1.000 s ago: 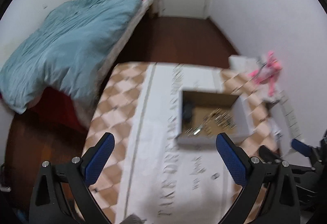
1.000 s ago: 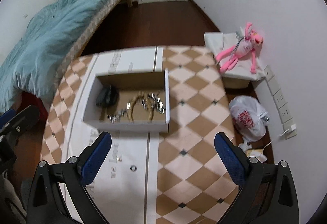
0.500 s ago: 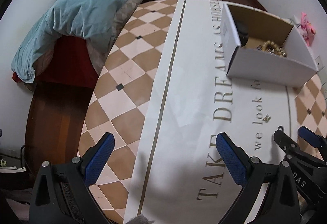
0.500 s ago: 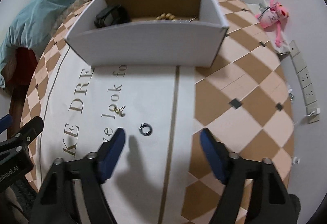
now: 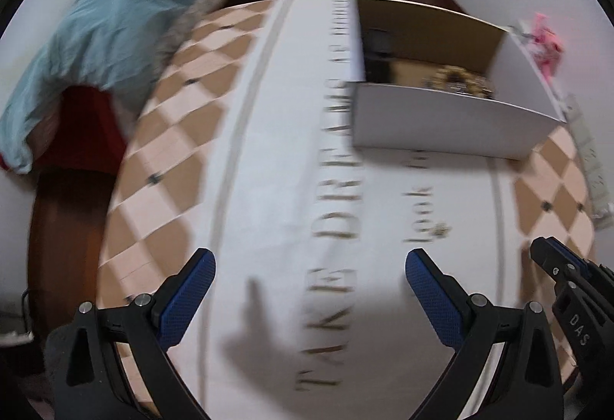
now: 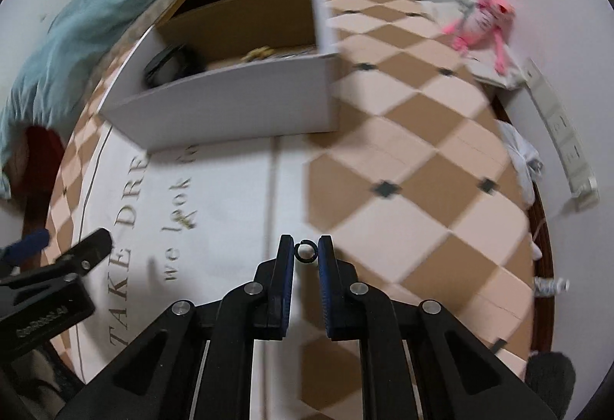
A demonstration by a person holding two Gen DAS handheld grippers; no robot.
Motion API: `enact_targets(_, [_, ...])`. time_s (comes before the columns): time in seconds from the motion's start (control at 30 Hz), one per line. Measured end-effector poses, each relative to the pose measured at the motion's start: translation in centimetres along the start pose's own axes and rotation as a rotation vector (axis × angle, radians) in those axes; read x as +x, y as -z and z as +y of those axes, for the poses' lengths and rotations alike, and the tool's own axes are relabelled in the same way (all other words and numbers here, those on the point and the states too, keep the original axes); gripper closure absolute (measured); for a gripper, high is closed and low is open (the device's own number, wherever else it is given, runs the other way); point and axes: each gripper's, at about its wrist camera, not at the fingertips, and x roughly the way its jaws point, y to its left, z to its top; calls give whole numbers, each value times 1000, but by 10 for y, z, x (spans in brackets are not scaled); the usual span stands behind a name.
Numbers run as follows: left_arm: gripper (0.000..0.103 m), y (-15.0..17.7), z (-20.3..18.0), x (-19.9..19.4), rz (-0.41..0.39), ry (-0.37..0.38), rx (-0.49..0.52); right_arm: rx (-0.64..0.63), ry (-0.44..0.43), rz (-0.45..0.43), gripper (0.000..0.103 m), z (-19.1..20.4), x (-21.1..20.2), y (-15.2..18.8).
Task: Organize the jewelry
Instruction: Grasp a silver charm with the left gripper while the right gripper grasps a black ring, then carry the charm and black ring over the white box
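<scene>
A small dark ring (image 6: 305, 252) lies on the white lettered cloth (image 6: 230, 197), right between the tips of my right gripper (image 6: 306, 247). Its jaws are closing and the pads touch the ring on both sides. A tiny gold earring (image 6: 188, 219) lies on the cloth to the left, also seen in the left wrist view as the earring (image 5: 439, 229). My left gripper (image 5: 309, 261) hangs open over bare cloth, with nothing between its fingers. The white cardboard box (image 5: 441, 121) behind holds gold jewelry (image 6: 261, 53) and a dark round item (image 6: 169, 65).
The checkered tablecloth (image 6: 414, 167) covers the table to the right. A bed with a teal blanket (image 5: 115, 17) stands at the left. A pink plush toy (image 6: 483, 23) lies on a white stand by the wall, with a power strip (image 6: 564, 140) beside it.
Both grippers have sunk toward the table. The right gripper's jaws went from wide open to nearly shut around the ring. The left gripper's jaws stayed wide.
</scene>
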Motion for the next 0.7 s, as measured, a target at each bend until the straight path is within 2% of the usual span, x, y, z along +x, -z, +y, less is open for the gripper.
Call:
enact_targets(0.1, [7, -3, -20, 8, 3, 46, 49, 36, 11, -9, 90, -19, -7, -1])
enact_targets(0.17, [29, -5, -32, 14, 16, 76, 74, 49, 21, -12, 90, -27, -8, -1])
enact_targets(0.23, [42, -7, -40, 19, 25, 96, 87, 64, 29, -14, 90, -34, -9, -1])
enact_targets(0.33, [69, -7, -50, 21, 19, 122, 111, 77, 36, -12, 90, -39, -9, -3])
enact_targets(0.37, [76, -7, -54, 23, 21, 129, 121, 80, 38, -11, 90, -41, -8, -3])
enact_targets(0.4, [79, -7, -56, 22, 9, 128, 127, 81, 39, -9, 90, -42, -8, -5])
enact_targets(0.47, [95, -8, -61, 21, -2, 145, 143, 80, 42, -9, 90, -44, -9, -5])
enact_targets(0.7, [100, -10, -62, 9, -34, 192, 152, 76, 36, -31, 90, -42, -20, -11])
